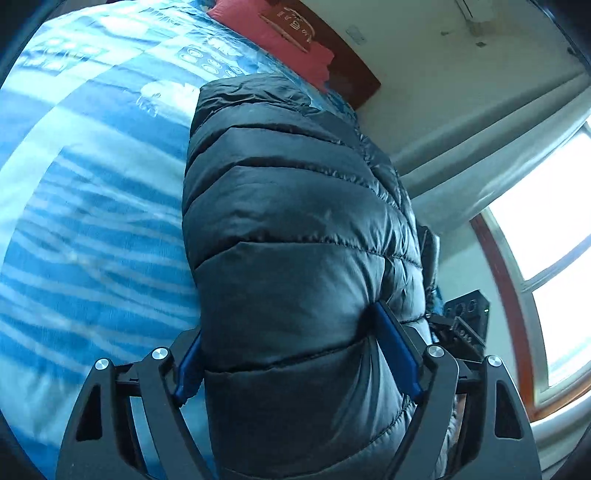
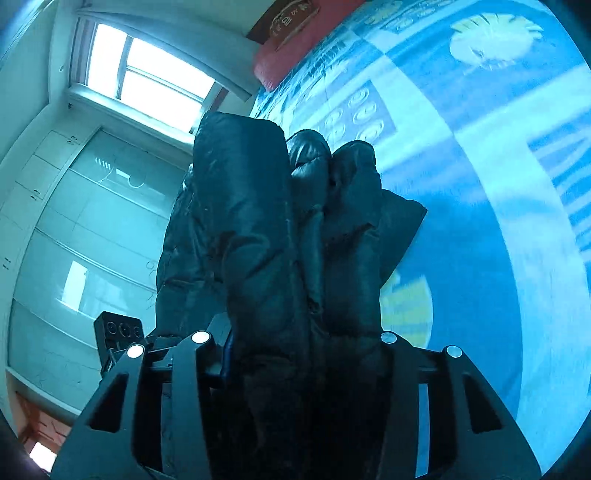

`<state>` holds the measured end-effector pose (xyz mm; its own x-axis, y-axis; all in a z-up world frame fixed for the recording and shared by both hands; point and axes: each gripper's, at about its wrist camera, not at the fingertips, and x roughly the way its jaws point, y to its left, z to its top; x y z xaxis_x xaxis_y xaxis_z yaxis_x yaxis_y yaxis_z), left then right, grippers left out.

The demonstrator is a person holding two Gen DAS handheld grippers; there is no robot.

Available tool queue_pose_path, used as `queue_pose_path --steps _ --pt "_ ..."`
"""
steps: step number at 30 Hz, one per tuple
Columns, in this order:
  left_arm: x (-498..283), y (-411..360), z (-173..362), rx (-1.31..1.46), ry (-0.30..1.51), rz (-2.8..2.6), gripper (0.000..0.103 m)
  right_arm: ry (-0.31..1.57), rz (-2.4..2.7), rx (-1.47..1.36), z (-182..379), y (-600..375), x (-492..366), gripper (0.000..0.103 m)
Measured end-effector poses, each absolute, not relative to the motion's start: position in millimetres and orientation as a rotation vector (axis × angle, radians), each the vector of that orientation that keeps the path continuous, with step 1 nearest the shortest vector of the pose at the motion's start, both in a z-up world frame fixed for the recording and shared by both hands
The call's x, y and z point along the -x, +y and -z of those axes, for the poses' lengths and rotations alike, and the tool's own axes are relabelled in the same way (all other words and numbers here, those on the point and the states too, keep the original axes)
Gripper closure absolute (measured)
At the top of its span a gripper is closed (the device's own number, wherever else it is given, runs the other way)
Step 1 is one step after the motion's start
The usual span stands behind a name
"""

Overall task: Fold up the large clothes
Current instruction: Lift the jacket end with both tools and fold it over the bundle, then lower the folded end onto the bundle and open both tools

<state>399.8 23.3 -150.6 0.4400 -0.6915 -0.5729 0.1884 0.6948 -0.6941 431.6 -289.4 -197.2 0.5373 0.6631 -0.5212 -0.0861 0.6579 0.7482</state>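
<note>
A: Left wrist view first, from the left edge: what is seen?

B: A blue and white patterned bedsheet (image 1: pixel 85 206) is seen filling the left side. A red pillow (image 1: pixel 273 33) is seen at the top, against a dark wooden headboard (image 1: pixel 351 70). In the middle, a black puffer jacket (image 1: pixel 291 229) is held up on edge, one side lying against the sheet. It is pinched between the blue pads (image 1: pixel 397 347) of the left gripper (image 1: pixel 295 354), whose jaws are closed on a thick quilted fold. Further right, a bright window (image 1: pixel 546 240) with a reddish frame is seen, and the other gripper's black body (image 1: pixel 465 321) is visible just beyond the jacket.

A: And the right wrist view, in the same order?

B: On the left, pale cabinet doors (image 2: pixel 88 229) are seen below a window (image 2: pixel 147 74). A black device with round lenses (image 2: pixel 118 328) is seen low on the left, beside the jacket. In the middle, the puffer jacket (image 2: pixel 258 229) is bunched in several upright folds and is clamped by the right gripper (image 2: pixel 295 347); its pads are mostly hidden by the fabric. A lower flap of the jacket is seen resting against the bedsheet (image 2: pixel 480 184), which fills the right side. The red pillow (image 2: pixel 291 48) is seen at the top.
</note>
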Motion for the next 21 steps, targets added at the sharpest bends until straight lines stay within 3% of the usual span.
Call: queue_pose_path --steps 12,21 --pt "-403.2 20.9 162.4 0.551 0.997 0.556 0.022 0.935 -0.488 -0.788 223.1 -294.5 -441.3 0.051" --pt "-370.2 37.4 141.8 0.573 0.952 0.512 0.022 0.898 -0.427 -0.734 190.3 -296.3 -409.1 0.024"
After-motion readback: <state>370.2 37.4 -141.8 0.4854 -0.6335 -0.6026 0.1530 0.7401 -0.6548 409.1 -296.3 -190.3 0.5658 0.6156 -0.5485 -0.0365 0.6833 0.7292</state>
